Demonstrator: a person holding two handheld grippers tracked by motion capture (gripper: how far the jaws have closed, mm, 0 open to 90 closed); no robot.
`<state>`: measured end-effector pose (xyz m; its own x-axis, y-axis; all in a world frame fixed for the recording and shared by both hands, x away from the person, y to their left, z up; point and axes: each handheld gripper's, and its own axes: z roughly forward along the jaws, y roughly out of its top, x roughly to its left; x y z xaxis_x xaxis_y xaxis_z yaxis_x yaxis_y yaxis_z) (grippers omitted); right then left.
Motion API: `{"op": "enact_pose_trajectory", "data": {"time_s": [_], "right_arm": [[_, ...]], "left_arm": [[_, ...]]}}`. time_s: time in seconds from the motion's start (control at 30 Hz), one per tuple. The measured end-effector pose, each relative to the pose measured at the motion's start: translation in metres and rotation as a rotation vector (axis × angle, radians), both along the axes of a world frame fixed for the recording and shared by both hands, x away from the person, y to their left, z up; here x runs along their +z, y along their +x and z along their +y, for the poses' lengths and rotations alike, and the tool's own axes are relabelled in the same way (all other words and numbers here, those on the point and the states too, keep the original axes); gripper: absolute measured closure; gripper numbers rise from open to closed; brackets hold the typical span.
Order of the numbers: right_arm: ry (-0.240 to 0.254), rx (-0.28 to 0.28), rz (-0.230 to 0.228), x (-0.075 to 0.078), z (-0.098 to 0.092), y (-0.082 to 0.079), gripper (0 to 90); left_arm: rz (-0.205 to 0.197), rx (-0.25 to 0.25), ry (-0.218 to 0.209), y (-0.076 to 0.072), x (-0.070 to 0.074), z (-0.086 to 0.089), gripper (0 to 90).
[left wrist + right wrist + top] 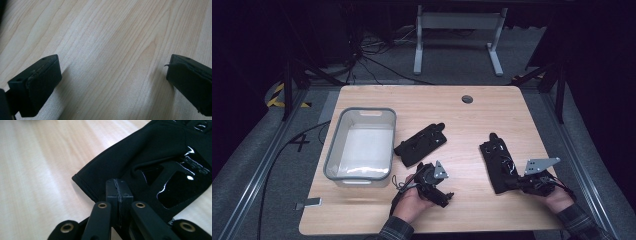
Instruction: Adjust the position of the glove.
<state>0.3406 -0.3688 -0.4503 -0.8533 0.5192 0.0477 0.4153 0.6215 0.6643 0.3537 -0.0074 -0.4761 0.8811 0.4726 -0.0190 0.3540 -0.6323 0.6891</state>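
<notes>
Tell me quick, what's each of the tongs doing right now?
Left tongs: open, empty, over bare table.
Right tongs: closed at the cuff of the right-hand glove; grip on fabric cannot be told.

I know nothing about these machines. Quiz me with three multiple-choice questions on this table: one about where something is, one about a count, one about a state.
1. Where does the grey bin stand?
A. on the table's left part
B. at its right edge
C. on the floor

2. How many black gloves lie on the table?
A. one
B. two
C. four

3. How do the left tongs stand?
A. shut on a glove
C. shut on nothing
B. open over bare wood

Answers:
1 A: the high view shows the bin on the table, left of both gloves.
2 B: one glove lies near the middle, the other glove to the right, by the right tongs, which are pressed shut at its cuff edge.
3 B: the left gripper view shows the two jaws wide apart with only wood between them.
</notes>
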Motion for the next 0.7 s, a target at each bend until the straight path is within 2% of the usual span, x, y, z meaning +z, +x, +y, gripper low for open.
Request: {"op": "enact_pose_trajectory", "data": {"time_s": [0.2,0.3,0.43,0.53,0.63,0.7], "right_arm": [[0.002,0.022,0.004,0.0,0.001,-0.014,90.0],[0.015,0.022,-0.009,0.004,0.0,-0.013,89.9],[0.036,-0.001,-0.028,0.01,-0.002,-0.002,89.9],[0.042,-0.03,-0.05,0.015,-0.004,0.014,89.9],[0.07,-0.065,-0.06,0.018,-0.008,0.031,89.9],[0.067,-0.083,-0.065,0.018,-0.009,0.038,89.9]], "left_arm": [[0.0,0.0,0.0,0.0,0.0,0.0,0.1],[0.001,0.0,0.001,0.0,0.0,0.0,0.1],[0.001,0.0,0.001,0.0,0.0,0.0,0.1],[0.001,0.0,0.001,0.0,0.0,0.0,0.1],[0.001,0.0,0.0,0.0,0.0,0.0,0.1],[0.001,0.0,0.001,0.0,0.0,0.0,0.1]]}}
